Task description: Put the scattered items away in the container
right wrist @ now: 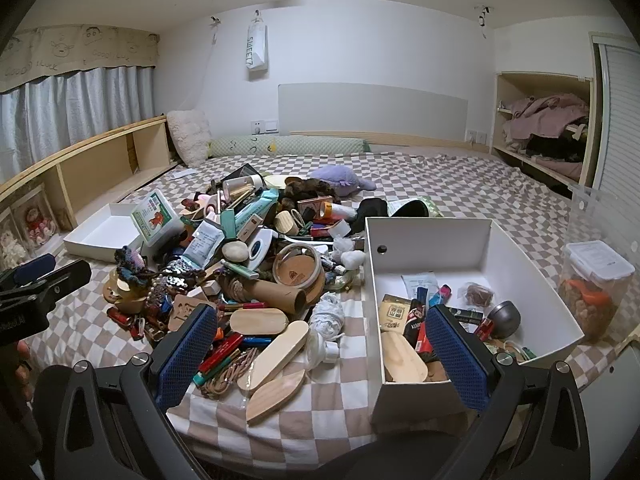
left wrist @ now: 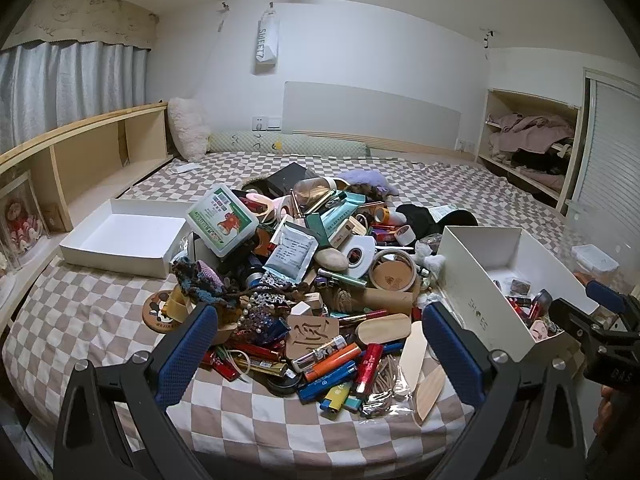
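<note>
A big pile of scattered small items (left wrist: 304, 264) covers the checked bedspread: tape rolls, packets, a green-labelled plastic case (left wrist: 222, 220), lighters (left wrist: 340, 364) and wooden pieces (right wrist: 276, 344). The white shoe box (left wrist: 472, 276) stands to the pile's right and holds several items, among them a metal bowl (right wrist: 505, 317) and a wooden piece. My left gripper (left wrist: 320, 344) hovers open over the lighters at the pile's near edge, holding nothing. My right gripper (right wrist: 322, 354) is open and holding nothing, its left finger over the wooden pieces and its right finger over the shoe box (right wrist: 432, 240).
An empty white box lid (left wrist: 120, 236) lies left of the pile. A clear lidded tub (right wrist: 596, 280) stands right of the shoe box. A wooden shelf (left wrist: 80, 152) runs along the left, an open closet (right wrist: 540, 136) on the right. Pillows and a purple plush (right wrist: 344, 178) lie farther back.
</note>
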### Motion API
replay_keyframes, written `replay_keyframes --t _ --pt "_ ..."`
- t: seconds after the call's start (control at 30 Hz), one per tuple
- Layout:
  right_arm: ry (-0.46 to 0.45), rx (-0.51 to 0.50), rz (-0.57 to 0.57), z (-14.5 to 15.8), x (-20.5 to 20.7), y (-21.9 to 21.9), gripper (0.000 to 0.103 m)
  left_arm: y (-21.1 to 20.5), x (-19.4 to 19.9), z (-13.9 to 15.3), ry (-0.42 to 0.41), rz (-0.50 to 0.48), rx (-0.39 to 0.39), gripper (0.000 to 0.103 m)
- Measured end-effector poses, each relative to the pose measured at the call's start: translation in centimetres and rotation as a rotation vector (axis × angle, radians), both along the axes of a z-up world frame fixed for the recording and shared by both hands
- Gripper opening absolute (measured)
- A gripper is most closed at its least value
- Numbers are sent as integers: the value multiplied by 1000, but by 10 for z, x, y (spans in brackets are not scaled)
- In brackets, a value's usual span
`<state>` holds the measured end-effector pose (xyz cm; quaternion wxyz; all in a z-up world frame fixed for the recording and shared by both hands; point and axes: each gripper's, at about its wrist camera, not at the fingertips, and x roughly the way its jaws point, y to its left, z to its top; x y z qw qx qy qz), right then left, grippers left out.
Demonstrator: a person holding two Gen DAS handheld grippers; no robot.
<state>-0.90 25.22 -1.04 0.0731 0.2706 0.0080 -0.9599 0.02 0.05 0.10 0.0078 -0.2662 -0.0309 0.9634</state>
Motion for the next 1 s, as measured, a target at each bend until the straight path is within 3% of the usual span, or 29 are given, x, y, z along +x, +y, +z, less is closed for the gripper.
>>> replay_keyframes --t 0.73,1.0 --pt "12 0 16 -2 -1 -2 103 -7 -2 -4 -9 18 32 103" --pt "69 -6 48 0 1 -3 103 -19 -7 -6 -26 19 102 103"
